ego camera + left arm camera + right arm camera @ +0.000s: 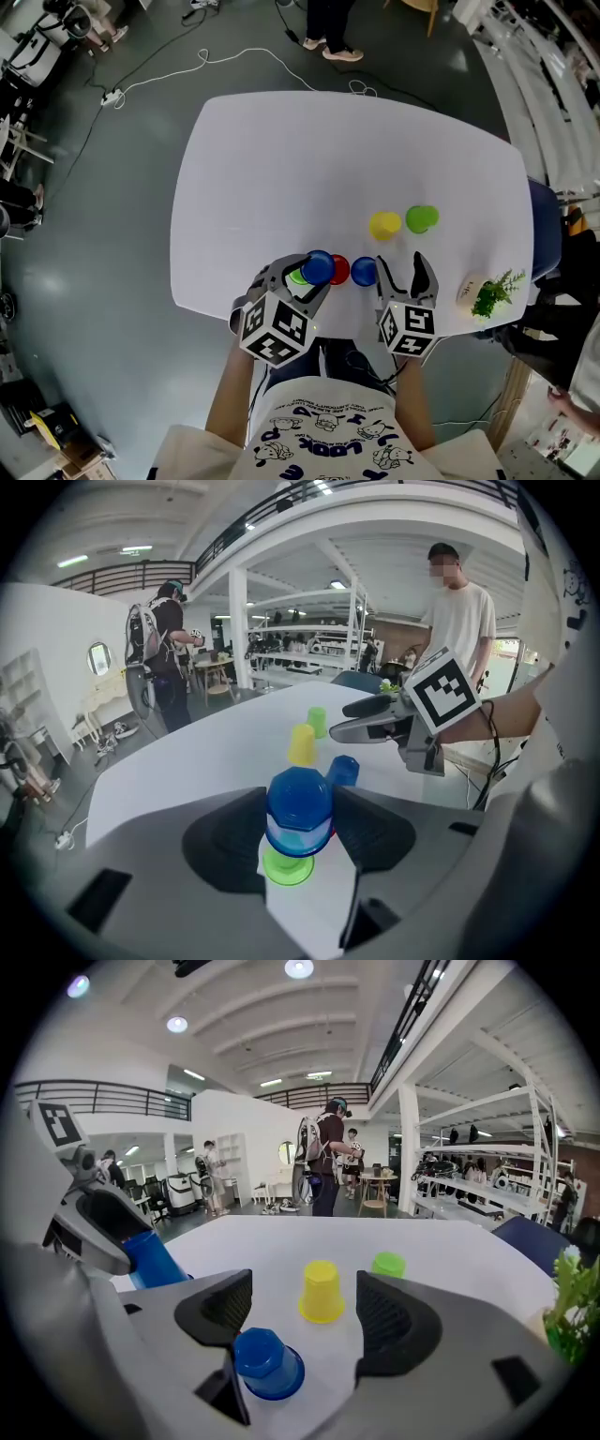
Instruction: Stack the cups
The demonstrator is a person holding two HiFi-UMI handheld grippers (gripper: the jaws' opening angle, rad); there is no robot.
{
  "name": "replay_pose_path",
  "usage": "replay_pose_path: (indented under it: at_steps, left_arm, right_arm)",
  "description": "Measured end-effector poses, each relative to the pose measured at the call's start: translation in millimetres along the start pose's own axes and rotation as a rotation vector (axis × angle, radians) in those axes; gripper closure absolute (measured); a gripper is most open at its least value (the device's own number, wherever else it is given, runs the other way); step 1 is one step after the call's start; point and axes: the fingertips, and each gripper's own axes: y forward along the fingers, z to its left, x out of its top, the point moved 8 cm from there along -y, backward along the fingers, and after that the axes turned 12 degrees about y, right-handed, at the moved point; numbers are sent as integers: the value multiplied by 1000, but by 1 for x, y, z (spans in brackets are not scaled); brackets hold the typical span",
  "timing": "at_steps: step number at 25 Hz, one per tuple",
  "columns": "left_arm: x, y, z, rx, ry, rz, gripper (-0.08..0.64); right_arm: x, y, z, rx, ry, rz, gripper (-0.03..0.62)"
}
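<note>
Jaws of the left gripper (300, 803) pinch a blue cup (299, 819) over the lime cup (287, 866) just left of the red cup (338, 270), the right gripper (300, 1312) has its jaws spread and empty, and stacking looks barely begun: the second blue cup (267, 1365), yellow cup (321, 1291) and green cup (388, 1264) stand single right of the red cup.

Table (281, 169), near edge: your left gripper (305, 273) clamps the held cup (317, 266) over the lower cup (296, 277). Just right: middle cup (339, 270), then right cup (364, 272), beside your right gripper (401, 267), whose jaws stand apart. Farther right: far-left cup (384, 225) beside far-right cup (422, 218). Plant (492, 293) at the right edge.
</note>
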Motion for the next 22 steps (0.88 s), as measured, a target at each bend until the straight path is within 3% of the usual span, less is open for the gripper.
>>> replay_pose_path:
  at_steps: [5, 18, 22]
  left_arm:
    - [-4, 5, -8, 15, 51, 43, 331]
    - [-1, 12, -17, 12, -2, -13, 296]
    - [5, 9, -15, 21, -33, -48, 295]
  right_arm:
    - [0, -5, -5, -10, 5, -5, 227]
    - [16, 6, -27, -18, 1, -40, 227]
    - [25, 29, -32, -8, -31, -8, 227]
